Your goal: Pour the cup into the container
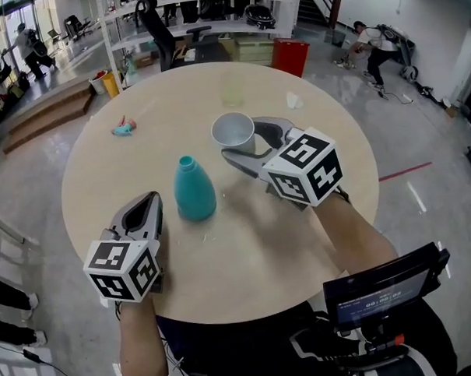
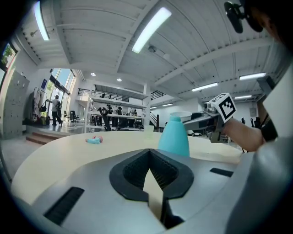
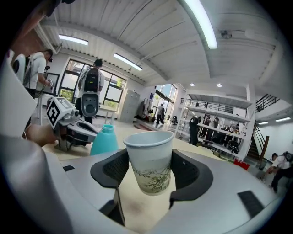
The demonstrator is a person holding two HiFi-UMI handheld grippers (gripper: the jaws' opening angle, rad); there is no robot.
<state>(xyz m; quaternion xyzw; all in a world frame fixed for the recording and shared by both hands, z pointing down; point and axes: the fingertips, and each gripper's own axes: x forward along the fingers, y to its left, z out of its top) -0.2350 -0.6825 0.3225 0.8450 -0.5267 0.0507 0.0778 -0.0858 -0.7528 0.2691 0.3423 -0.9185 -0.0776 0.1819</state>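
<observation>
While a cup (image 1: pixel 233 131) hovers above, round beige table (image 1: pixel 254 253), glossy floor (image 1: pixel 420 128), shelving (image 1: pixel 205 26)

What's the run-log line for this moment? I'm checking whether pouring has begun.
right gripper: shut on paper cup, upright, off table | left gripper: shut, empty, near teal bottle | pour: not started

- No legible words, brands or signs in any view.
- Small screen (image 1: pixel 386 297), bottom right of head view: pale digit-like chars, too blurry to read.
- On cup (image 3: pixel 151 160): green bamboo-style print only, no txt.
</observation>
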